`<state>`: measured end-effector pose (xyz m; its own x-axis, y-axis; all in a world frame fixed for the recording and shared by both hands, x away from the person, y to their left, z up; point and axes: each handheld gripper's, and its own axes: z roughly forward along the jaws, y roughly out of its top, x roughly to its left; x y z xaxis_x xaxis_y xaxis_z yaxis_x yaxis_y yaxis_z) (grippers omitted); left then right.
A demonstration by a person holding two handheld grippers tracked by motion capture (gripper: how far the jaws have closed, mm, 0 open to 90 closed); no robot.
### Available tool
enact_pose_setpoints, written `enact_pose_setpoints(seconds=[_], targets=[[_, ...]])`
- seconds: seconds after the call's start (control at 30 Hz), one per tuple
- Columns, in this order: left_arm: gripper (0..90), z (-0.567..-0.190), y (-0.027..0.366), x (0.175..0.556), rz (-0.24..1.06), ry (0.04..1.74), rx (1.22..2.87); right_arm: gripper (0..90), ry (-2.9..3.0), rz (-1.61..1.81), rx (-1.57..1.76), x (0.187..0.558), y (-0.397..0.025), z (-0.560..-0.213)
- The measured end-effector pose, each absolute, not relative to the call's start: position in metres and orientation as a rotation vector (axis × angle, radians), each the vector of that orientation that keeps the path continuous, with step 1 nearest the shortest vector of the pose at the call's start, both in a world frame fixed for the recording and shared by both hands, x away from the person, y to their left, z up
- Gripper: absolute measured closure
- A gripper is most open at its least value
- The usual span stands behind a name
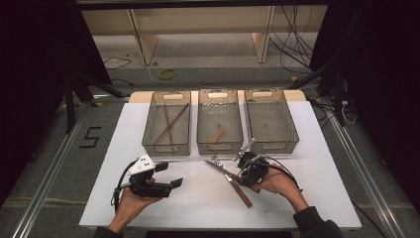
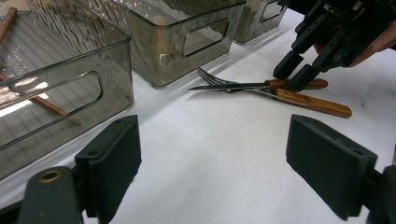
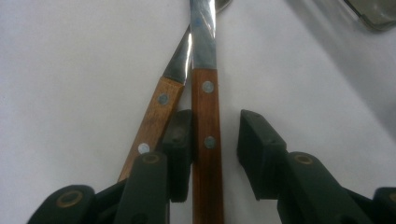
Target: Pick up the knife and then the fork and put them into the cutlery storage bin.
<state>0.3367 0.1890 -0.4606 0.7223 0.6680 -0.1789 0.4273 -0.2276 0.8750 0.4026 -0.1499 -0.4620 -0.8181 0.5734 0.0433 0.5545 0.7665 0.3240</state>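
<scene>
Nearest to us, two wooden handles are lying between and beside the right gripper (image 3: 210,149)'s jaws, which are standing partly open: the fork (image 3: 205,116) handle is sitting in the gap, touching the left jaw and apart from the right jaw, while the knife (image 3: 156,116) handle is running outside that left jaw and partly under it. We are seeing both blades cut off at the top edge there. From the left gripper (image 2: 219,163), whose jaws are standing wide over bare table (image 2: 210,154), we are making out the fork's tines just in front of the middle bin (image 2: 177,42), crossed over the knife. In the high view we are finding both pieces on the white table between the right hand (image 1: 277,183) and the bins; the hand is hiding part of the handles. Brown sticks (image 1: 168,124) are lying in the left bin (image 1: 148,144).
</scene>
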Motion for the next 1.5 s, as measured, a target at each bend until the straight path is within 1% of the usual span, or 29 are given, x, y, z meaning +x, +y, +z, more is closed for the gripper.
enact_pose_setpoints(seconds=[0.2, 0.33, 0.47, 0.77, 1.5], targets=[[17.4, -0.4613, 0.1870, 0.3365, 0.283, 0.846, 1.870, 65.5, 2.903, 0.505, 0.942, 0.4038, -0.1498, -0.4621], [17.5, -0.4616, 0.1865, 0.3365, 0.281, 0.844, 1.874, 68.3, 2.901, 0.481, 0.935, 0.4042, -0.1484, -0.4617], [17.6, -0.4616, 0.1864, 0.3363, 0.281, 0.842, 1.872, 73.0, 2.889, 0.461, 0.931, 0.4047, -0.1477, -0.4616], [17.9, -0.4616, 0.1860, 0.3362, 0.284, 0.840, 1.874, 76.5, 2.897, 0.450, 0.876, 0.4044, -0.1469, -0.4612], [18.3, -0.4627, 0.1880, 0.3368, 0.290, 0.845, 1.868, 77.5, 2.910, 0.463, 0.826, 0.4028, -0.1493, -0.4606]])
